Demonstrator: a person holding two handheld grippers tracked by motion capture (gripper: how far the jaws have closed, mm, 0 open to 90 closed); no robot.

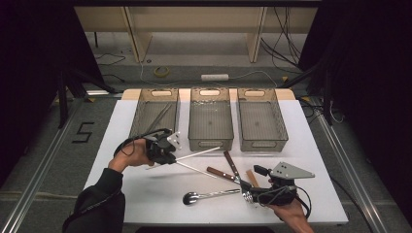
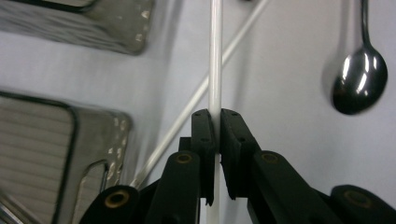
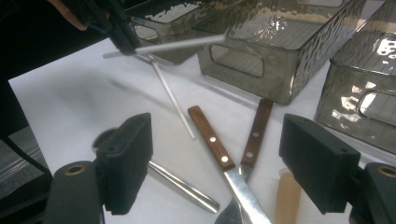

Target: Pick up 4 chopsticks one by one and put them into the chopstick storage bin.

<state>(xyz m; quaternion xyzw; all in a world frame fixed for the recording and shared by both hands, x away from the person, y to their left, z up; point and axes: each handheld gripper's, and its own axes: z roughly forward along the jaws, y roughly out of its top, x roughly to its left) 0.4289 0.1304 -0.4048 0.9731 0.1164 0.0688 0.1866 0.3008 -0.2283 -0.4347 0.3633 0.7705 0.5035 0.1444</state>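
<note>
White chopstick (image 2: 215,56): pinched near one end in left tool (image 2: 215,122), lifted off bench. Light, stiff, thin, slippery; likely pivots; mid-length grip steadier. Right tool (image 3: 217,161) spread, empty.

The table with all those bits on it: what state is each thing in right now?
Left tool: shut on the white chopstick, held off the table.
Right tool: open, holding nothing.
Second chopstick: lying flat on the table.
Spoon: lying flat, bowl up.
Two wooden-handled knives: lying flat, blades crossing.
Left bin: holds chopsticks.
Middle bin: looks empty.
Right bin: looks empty.
</note>
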